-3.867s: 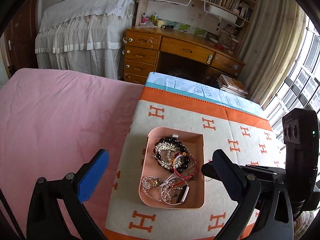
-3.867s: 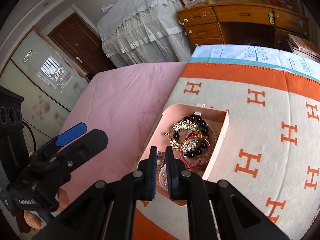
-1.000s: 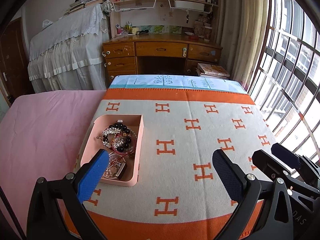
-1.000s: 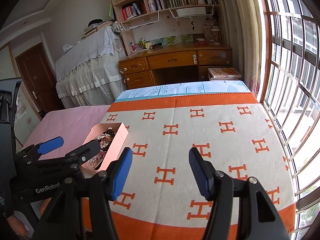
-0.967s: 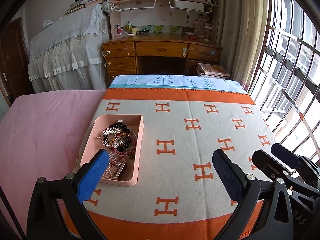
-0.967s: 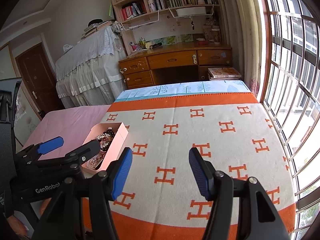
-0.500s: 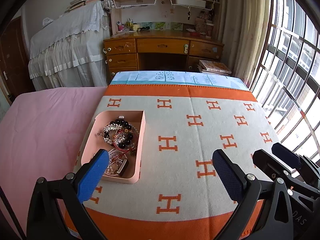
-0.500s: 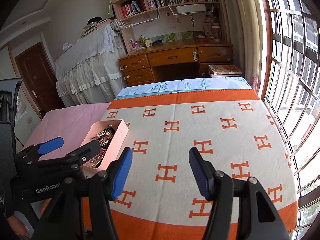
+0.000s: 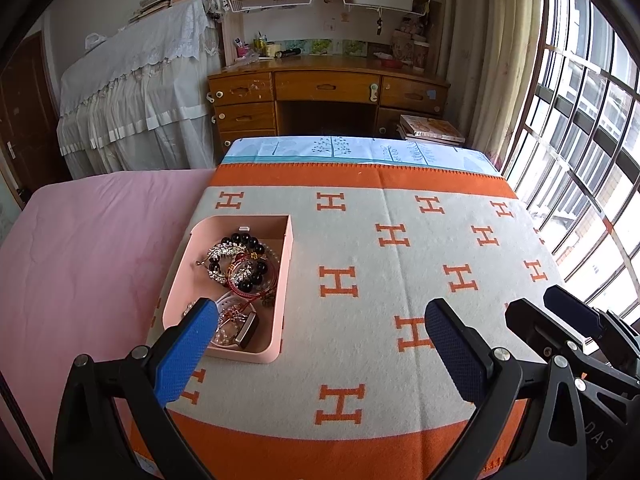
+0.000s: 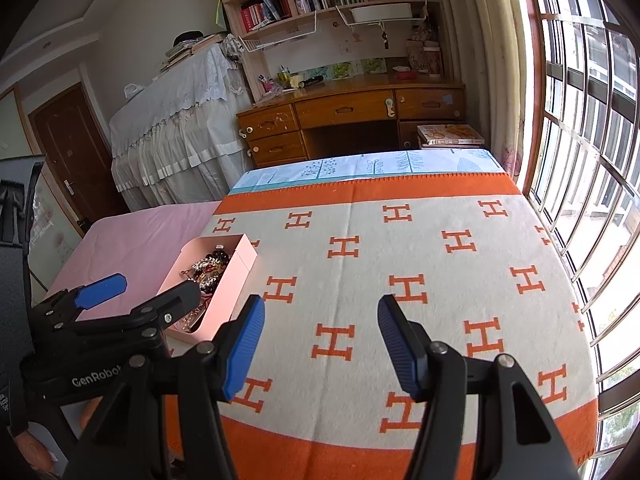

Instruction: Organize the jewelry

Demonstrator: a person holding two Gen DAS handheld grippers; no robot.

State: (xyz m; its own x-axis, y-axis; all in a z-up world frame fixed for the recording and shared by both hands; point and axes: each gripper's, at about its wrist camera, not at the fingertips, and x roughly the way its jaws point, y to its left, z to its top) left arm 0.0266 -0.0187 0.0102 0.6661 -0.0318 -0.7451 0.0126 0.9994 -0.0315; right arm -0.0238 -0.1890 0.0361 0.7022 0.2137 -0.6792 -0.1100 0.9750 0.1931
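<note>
A pink open box (image 9: 284, 280) sits on the left side of the orange-and-cream blanket (image 9: 400, 280). It holds a tangle of jewelry (image 9: 240, 264): black beads, red cord, silver pieces. The box also shows in the right wrist view (image 10: 236, 280). My left gripper (image 9: 320, 344) is open and empty, above the blanket's near part, its left finger over the box's near end. My right gripper (image 10: 320, 340) is open and empty over the blanket, to the right of the box. The left gripper also shows in the right wrist view (image 10: 140, 292).
A pink sheet (image 9: 80, 260) covers the bed left of the blanket. A wooden desk (image 9: 328, 96) and bookshelves stand beyond the bed's far end. A barred window (image 9: 580, 140) runs along the right. A white-draped piece of furniture (image 9: 136, 100) stands at back left.
Both grippers have drawn back from the box to a wider view. The right gripper has gone from shut to open. In the last half second the views shifted only slightly.
</note>
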